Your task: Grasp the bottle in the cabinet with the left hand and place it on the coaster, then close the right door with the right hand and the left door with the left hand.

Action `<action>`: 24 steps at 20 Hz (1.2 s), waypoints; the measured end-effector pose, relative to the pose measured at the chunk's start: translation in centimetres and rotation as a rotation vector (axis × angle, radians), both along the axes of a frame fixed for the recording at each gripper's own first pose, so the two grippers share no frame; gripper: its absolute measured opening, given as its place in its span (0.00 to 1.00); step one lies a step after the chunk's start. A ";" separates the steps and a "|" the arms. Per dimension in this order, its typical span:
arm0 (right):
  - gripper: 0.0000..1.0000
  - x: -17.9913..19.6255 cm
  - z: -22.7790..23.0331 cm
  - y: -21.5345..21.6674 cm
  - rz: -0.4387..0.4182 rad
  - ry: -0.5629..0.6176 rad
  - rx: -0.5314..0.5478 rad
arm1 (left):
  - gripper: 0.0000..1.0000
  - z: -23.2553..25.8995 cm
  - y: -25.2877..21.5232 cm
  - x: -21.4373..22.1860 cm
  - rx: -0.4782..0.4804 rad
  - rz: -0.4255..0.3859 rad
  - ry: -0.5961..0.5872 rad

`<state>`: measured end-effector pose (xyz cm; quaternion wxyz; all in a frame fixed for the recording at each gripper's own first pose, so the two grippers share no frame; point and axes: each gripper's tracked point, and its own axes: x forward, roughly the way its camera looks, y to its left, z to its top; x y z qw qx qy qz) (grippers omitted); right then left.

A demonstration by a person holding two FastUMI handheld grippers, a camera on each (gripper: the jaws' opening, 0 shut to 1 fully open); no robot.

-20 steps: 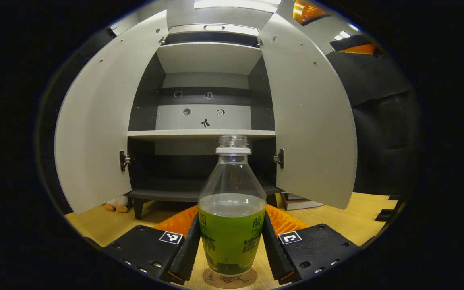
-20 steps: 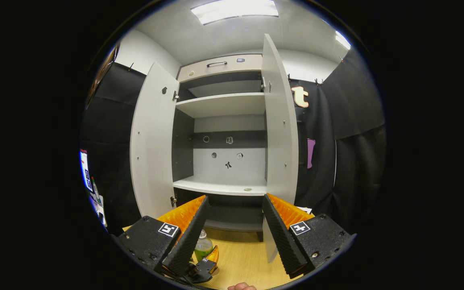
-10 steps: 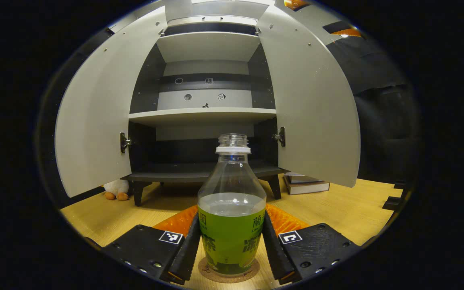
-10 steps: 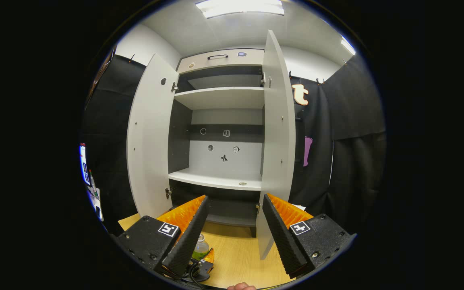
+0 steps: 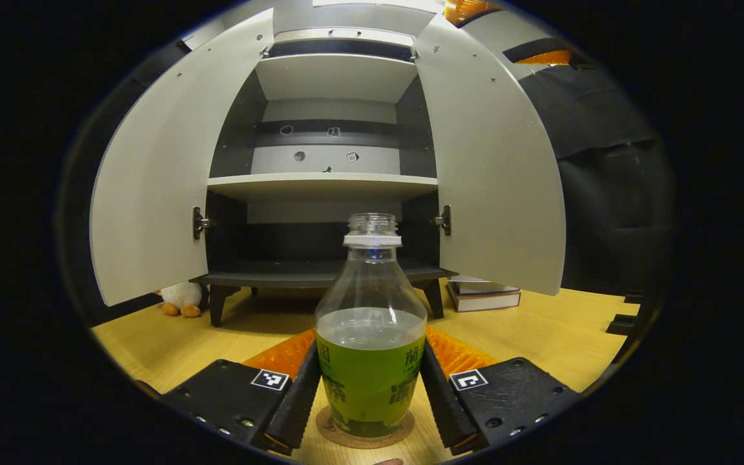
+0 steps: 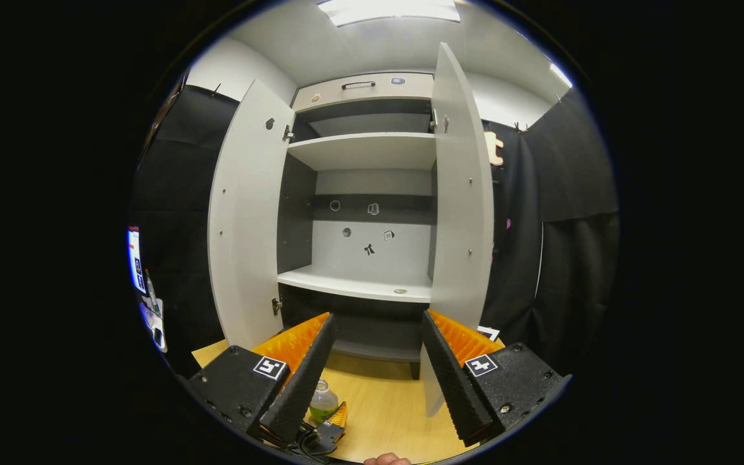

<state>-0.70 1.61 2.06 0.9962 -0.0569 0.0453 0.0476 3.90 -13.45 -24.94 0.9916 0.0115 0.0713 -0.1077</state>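
Observation:
A clear bottle [image 5: 371,361] with a green label, half full and uncapped, stands upright on the round cork coaster [image 5: 333,429] on the wooden table. My left gripper [image 5: 370,345] is shut on it, one finger against each side of the label. Behind it stands the white cabinet with its left door [image 5: 159,174] and right door [image 5: 488,161] both swung wide. In the right gripper view my right gripper [image 6: 377,316] hangs open and holds nothing, facing the cabinet between the left door [image 6: 246,219] and the right door [image 6: 462,194]. Low down there, the bottle [image 6: 323,403] shows with the left gripper [image 6: 330,423].
The cabinet's middle shelf [image 5: 323,186] is bare. A plush toy [image 5: 180,298] lies by the cabinet's left leg and stacked books [image 5: 483,297] by its right. Wooden table [image 5: 540,329] spreads around. A screen [image 6: 136,258] glows far left; a fingertip [image 6: 385,460] pokes in below.
The bottle came down onto the coaster with the left gripper still on it. The right gripper drifted slightly, so the cabinet sits a little more to the right in its view.

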 end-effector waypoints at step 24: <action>0.83 0.8 -1.4 -1.1 -0.051 -0.063 0.079 | 0.94 18.5 5.4 -0.2 -0.131 0.011 -0.131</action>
